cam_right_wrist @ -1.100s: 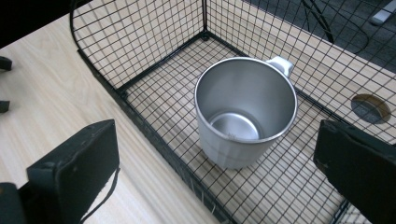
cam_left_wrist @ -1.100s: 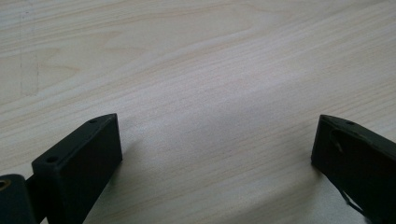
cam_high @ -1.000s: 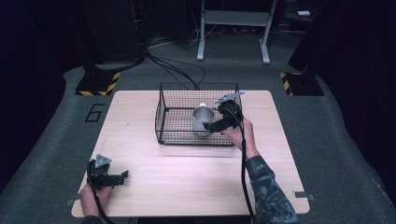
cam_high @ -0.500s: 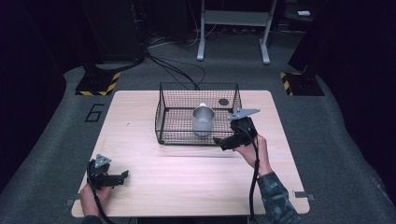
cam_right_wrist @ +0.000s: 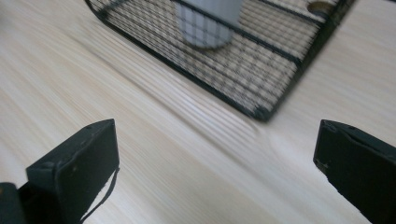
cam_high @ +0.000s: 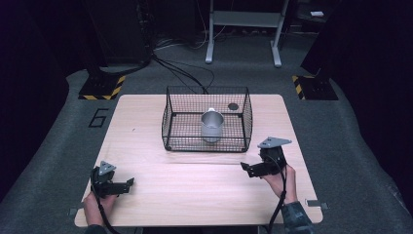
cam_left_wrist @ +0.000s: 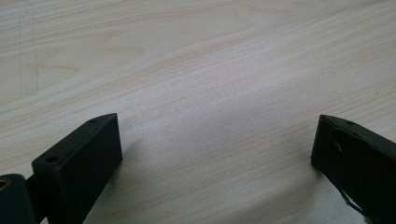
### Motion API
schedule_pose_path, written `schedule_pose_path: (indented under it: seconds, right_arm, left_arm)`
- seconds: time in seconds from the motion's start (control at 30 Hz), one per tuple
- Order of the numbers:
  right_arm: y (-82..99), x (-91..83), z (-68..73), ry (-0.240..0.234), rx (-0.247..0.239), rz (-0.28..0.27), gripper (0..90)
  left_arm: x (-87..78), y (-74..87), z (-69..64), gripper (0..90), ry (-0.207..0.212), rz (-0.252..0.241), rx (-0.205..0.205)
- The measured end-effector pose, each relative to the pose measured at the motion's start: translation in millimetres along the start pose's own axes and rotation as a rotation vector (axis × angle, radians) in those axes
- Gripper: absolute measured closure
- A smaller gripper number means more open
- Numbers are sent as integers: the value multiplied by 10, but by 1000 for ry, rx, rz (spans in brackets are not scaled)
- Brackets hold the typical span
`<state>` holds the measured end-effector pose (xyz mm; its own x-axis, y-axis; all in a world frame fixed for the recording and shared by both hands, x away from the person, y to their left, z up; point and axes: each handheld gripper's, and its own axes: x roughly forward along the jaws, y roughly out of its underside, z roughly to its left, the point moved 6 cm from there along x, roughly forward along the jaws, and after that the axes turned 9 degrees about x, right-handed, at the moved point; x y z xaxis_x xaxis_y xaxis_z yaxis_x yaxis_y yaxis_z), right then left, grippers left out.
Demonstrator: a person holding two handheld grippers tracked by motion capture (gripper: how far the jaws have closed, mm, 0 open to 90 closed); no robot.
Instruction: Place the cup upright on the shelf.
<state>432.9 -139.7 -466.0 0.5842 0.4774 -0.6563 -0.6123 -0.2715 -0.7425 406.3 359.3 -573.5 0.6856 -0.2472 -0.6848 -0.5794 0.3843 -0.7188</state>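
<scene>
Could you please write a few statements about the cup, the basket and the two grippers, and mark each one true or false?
1. The metal cup stands inside the wire basket. True.
2. The right gripper grips the cup. False: its jaws are open over bare table, apart from the basket.
3. The left gripper is open. True.
4. The cup lies on its side. False: it stands upright.
5. The basket sits at the table's near edge. False: it sits toward the far side.

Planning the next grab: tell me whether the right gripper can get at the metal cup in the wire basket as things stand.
Probably yes: the right gripper is open, the wire basket has no lid, and the metal cup stands upright, so only the near wall needs clearing from above.
</scene>
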Motion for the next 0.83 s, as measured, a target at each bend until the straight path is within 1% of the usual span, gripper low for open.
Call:
schedule_pose_path:
  seconds: [0.17,0.2,0.27,0.3,0.37,0.43,0.53,0.63,0.67,0.7,0.73,0.8,0.83]
  right_arm:
    - [376,47,-233,58,63,15,0]
    - [429,57,-267,66,67,18,0]
    - [585,87,-347,81,101,23,0]
    - [651,103,-393,96,105,31,0]
    - [777,131,-467,128,110,37,0]
    - [889,148,-530,139,134,40,0]
    - [996,157,-604,162,150,33,0]
    - [1077,166,-664,182,154,27,0]
    - [1091,174,-674,182,153,24,0]
    - [1116,181,-692,184,144,33,0]
    - [1133,186,-690,192,148,30,0]
    - [1141,182,-686,188,133,19,0]
    - [1138,186,-691,185,129,20,0]
  left_arm:
    - [5,-2,-1,16,-2,-7,-2]
    - [6,-2,-1,16,-2,-7,-2]
    - [7,-3,-2,16,-3,-9,-4]
    - [2,-1,-2,16,-1,-3,-3]
    - [6,-3,-2,16,-3,-8,-4]
    - [7,-3,-2,16,-3,-9,-4]
    - [7,-3,-3,16,-2,-10,-5]
    - [6,-2,-2,15,-2,-9,-3]
    - [7,-3,-2,16,-2,-9,-4]
    - [7,-3,-2,16,-2,-9,-4]
    - [4,-2,-1,16,-1,-5,-3]
    - [6,-2,-1,16,-2,-8,-2]
    - [-5,4,4,16,3,8,8]
